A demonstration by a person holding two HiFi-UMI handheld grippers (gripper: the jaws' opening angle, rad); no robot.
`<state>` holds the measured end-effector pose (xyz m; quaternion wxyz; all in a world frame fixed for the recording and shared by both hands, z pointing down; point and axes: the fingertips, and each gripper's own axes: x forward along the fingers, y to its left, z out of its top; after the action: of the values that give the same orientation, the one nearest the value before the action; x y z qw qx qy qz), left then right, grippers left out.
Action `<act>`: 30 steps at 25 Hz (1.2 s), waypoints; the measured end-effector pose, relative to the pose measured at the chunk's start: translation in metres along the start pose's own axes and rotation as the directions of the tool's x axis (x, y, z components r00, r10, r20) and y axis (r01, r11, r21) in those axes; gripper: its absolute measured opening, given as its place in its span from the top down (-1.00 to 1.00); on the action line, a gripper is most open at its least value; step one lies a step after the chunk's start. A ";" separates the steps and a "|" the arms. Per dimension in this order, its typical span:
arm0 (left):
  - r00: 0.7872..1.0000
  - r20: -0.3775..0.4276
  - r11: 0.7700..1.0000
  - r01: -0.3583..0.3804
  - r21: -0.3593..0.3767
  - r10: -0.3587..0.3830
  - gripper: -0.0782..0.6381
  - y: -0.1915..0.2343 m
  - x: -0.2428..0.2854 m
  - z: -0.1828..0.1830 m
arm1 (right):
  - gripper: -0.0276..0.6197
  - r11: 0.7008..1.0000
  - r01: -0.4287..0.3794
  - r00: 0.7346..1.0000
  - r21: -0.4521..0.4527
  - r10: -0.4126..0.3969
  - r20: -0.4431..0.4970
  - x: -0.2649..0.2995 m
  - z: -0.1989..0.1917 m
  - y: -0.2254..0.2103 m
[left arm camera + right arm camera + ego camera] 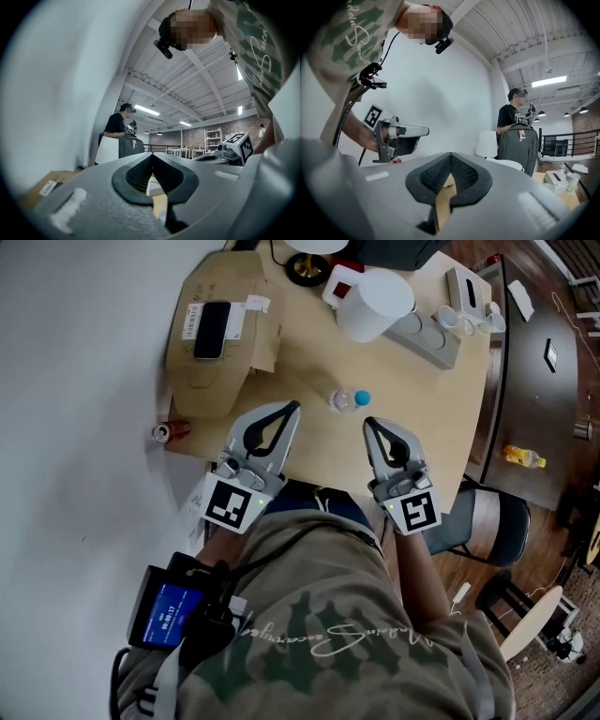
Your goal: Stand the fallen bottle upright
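The left tool [292,410] and right tool [368,425] are both shut tight with nothing in them. The little clear bottle [345,400] lies on the table [309,362], just ahead at twelve o'clock, its blue cap [362,398] toward three. Best to open one tool wide first, then pinch the bottle's middle softly.

bottle [345,400] on table [309,357] | box [220,381] left of it | phone [211,330] on box | kettle [375,304] behind bottle

Left gripper [292,409] and right gripper [368,424] held side by side, pointing roughly level; both pairs of jaws closed, empty.
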<state>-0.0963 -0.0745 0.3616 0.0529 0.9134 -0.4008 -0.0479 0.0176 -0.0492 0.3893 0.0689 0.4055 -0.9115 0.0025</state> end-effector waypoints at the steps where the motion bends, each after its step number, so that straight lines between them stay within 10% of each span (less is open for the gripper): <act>1: 1.000 0.001 1.000 -0.008 0.003 0.008 0.77 -0.005 -0.002 0.000 | 0.91 1.000 -0.005 1.000 -0.005 0.005 0.004 -0.005 0.000 0.003; 12: 0.999 0.031 0.996 -0.033 0.080 0.030 0.78 -0.075 -0.020 0.004 | 0.91 0.994 0.022 0.996 -0.105 -0.013 0.084 -0.060 0.012 0.019; 30: 0.999 0.018 0.994 -0.035 0.099 0.033 0.77 -0.182 -0.055 0.010 | 0.91 0.999 0.046 0.995 -0.022 -0.044 0.094 -0.144 0.012 0.045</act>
<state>-0.0025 0.0885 0.3296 0.0047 0.9075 -0.4185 -0.0345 0.0777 0.0865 0.3612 0.0311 0.4246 -0.9044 -0.0289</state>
